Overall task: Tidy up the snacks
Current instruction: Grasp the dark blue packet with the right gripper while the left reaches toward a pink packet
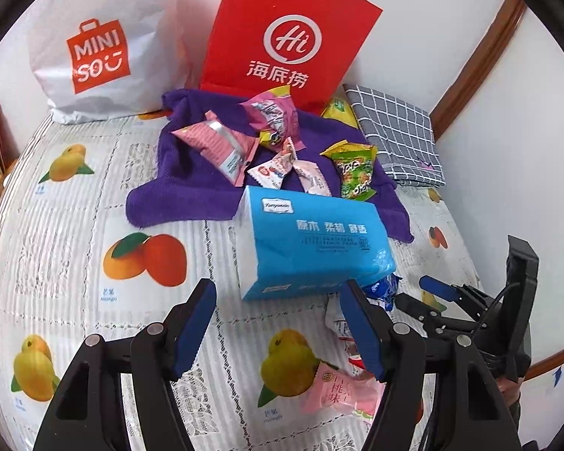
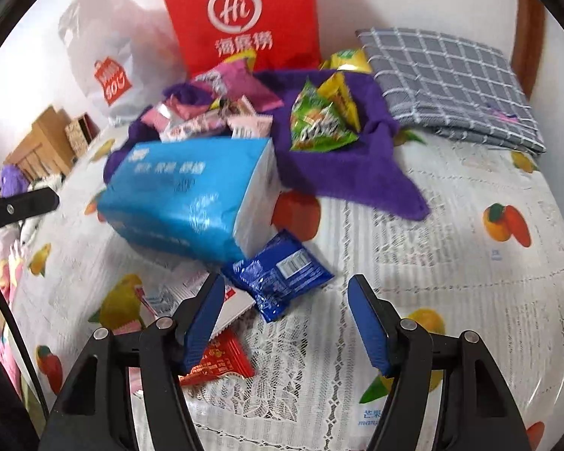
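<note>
Both your left gripper (image 1: 278, 327) and right gripper (image 2: 285, 323) gape empty; most snacks (image 1: 270, 143) already sit ahead on the purple towel (image 1: 191, 184), while the blue packet (image 2: 278, 278) just beyond your right fingertips and strays beside it remain.

**Fruit-print table and what lies on it**

The table (image 1: 67, 233) wears a white lace-pattern cloth printed with mangoes. A blue tissue pack (image 1: 312, 240) lies near its middle. Behind the pack spreads a purple towel (image 1: 191, 184); beyond the towel stand a red bag (image 1: 285, 34) and a white bag (image 1: 105, 37). Right of the towel lies a folded grey checked cloth (image 1: 398, 135). In front of the pack lie a blue snack packet (image 2: 278, 278), a red packet (image 2: 218, 360) and a pink packet (image 1: 338, 391).
</note>
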Demonstrator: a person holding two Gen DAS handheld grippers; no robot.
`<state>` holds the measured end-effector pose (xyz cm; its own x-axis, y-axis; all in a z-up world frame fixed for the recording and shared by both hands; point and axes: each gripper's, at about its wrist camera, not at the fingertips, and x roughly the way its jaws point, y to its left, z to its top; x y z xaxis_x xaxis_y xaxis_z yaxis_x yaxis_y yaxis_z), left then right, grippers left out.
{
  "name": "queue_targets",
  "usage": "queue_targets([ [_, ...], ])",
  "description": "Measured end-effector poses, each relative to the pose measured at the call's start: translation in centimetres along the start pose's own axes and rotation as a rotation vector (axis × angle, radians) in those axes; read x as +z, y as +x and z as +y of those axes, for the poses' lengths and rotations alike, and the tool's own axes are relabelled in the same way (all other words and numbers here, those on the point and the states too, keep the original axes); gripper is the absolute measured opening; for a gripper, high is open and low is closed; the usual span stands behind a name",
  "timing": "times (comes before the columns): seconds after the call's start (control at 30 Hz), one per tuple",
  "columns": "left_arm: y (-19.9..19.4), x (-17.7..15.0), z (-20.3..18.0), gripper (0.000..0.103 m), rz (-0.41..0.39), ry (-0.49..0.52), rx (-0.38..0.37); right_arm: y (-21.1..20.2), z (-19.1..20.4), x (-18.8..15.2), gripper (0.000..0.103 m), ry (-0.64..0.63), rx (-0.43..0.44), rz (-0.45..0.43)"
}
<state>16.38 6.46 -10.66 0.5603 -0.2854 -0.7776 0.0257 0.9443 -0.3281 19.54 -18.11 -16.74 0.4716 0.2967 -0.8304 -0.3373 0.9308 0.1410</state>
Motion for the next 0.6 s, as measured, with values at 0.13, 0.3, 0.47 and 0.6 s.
queue_targets([
  [0.13, 0.0, -0.3, 0.1, 0.066, 0.003, -0.005, 0.015, 1.0, 0.4, 0.1, 0.068, -0.038, -0.004, 0.008],
  [0.3, 0.1, -0.8, 0.1, 0.066, -0.005, -0.01, 0.013, 2.4, 0.0, 0.4, 0.068, -0.049, -0.027, 0.023],
  [0.47, 0.3, -1.5, 0.2, 0.066, -0.003, -0.027, 0.011, 3.1, 0.2, 0.7, 0.071, -0.079, -0.03, 0.02],
  [0.6, 0.5, -2.0, 0.0, 0.066, 0.0, -0.024, 0.002, 3.7, 0.6, 0.9, 0.072, -0.107, -0.025, 0.024],
])
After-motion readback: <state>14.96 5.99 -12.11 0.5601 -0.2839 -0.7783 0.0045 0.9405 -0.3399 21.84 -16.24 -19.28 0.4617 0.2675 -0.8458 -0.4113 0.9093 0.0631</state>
